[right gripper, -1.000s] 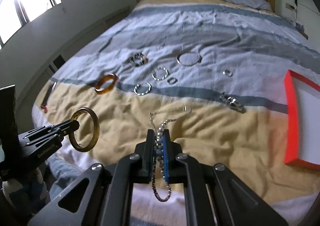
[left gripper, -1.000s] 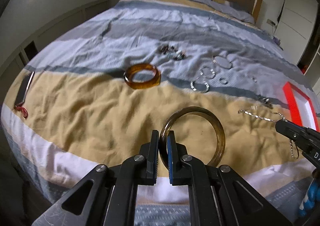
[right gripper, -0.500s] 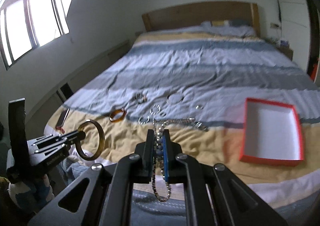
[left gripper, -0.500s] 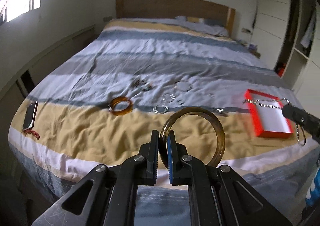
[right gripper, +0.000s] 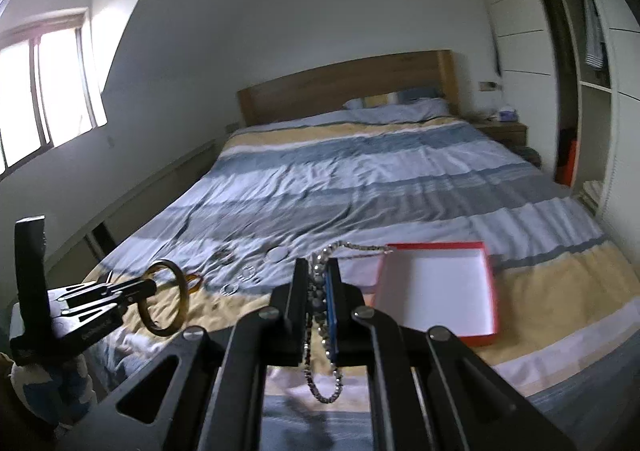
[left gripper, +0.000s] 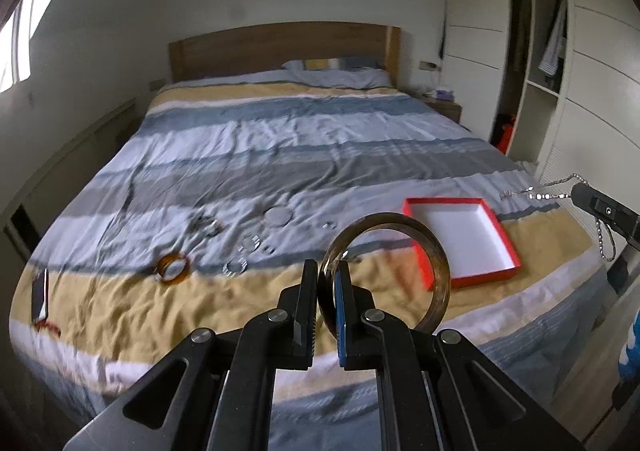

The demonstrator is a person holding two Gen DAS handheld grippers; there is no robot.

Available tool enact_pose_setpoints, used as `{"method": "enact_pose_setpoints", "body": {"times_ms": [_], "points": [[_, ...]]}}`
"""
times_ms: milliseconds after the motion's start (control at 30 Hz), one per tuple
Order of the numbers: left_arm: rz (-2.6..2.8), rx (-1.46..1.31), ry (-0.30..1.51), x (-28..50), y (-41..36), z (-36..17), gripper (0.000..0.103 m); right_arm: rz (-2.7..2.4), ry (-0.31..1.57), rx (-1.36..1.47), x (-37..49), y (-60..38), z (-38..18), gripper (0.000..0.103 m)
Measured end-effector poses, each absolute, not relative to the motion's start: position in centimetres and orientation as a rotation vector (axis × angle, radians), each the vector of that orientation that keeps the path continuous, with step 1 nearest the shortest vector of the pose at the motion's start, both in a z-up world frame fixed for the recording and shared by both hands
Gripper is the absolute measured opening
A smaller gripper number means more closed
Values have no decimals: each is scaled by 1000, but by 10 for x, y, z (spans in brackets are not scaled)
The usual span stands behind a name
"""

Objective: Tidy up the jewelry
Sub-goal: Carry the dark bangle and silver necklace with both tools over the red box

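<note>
My left gripper (left gripper: 326,283) is shut on a large olive-brown bangle (left gripper: 434,251), held upright in the air before the bed's foot; it also shows in the right wrist view (right gripper: 182,287). My right gripper (right gripper: 318,283) is shut on a silver bead necklace (right gripper: 320,383) whose loop hangs below the fingers and whose end sticks out ahead; it also shows in the left wrist view (left gripper: 536,193). An open red box with a white inside (left gripper: 496,239) (right gripper: 440,291) lies on the bed at the right. An amber bangle (left gripper: 173,269) and several silver rings and bracelets (left gripper: 248,245) lie on the bedspread.
The striped bed (left gripper: 280,139) has a wooden headboard (left gripper: 280,47). A dark phone (left gripper: 39,293) lies at its near left corner. A white wardrobe (left gripper: 580,91) stands to the right, a window (right gripper: 44,91) to the left.
Both grippers have drawn back and up from the bed with their jewelry still held. The whole bed and the red box have come into view.
</note>
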State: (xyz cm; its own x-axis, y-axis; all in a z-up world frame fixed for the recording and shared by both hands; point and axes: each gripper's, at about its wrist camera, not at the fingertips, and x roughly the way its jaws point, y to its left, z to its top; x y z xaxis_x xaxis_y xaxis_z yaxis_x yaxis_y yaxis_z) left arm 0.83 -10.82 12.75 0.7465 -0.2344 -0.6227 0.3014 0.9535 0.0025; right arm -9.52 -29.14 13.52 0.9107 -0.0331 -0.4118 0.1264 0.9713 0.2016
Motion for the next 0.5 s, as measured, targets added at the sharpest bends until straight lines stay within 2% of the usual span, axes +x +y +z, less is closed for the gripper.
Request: {"method": "enact_pose_setpoints", "body": {"times_ms": [267, 500], "points": [[-391, 164, 721, 65, -194, 113, 8, -160, 453, 277, -69, -370, 112, 7], [-479, 236, 810, 116, -276, 54, 8, -213, 585, 336, -19, -428, 46, 7]]}}
